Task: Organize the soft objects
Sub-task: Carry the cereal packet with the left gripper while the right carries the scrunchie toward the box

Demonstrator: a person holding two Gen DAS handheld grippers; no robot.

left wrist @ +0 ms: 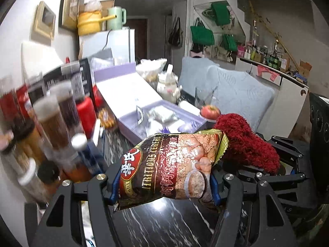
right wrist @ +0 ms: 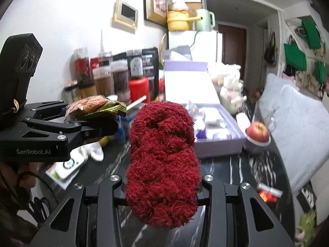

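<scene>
My left gripper (left wrist: 162, 185) is shut on a brown cereal bag (left wrist: 172, 168) and holds it above the black marble table (left wrist: 164, 226). It also shows in the right wrist view (right wrist: 94, 121) at the left, with the cereal bag (right wrist: 92, 107) in it. My right gripper (right wrist: 162, 187) is shut on a fluffy dark red yarn skein (right wrist: 162, 164), also held above the table. The skein shows in the left wrist view (left wrist: 244, 142) just right of the bag, with the right gripper (left wrist: 273, 168) under it.
An open lilac box (right wrist: 205, 131) with small packets lies ahead. A red apple (right wrist: 258, 131) sits on a small bowl beside it. Several jars (right wrist: 109, 80) and a red can (right wrist: 138, 88) line the left wall. A white plush toy (right wrist: 230, 96) and light blue cushions (right wrist: 298, 123) are further back and right.
</scene>
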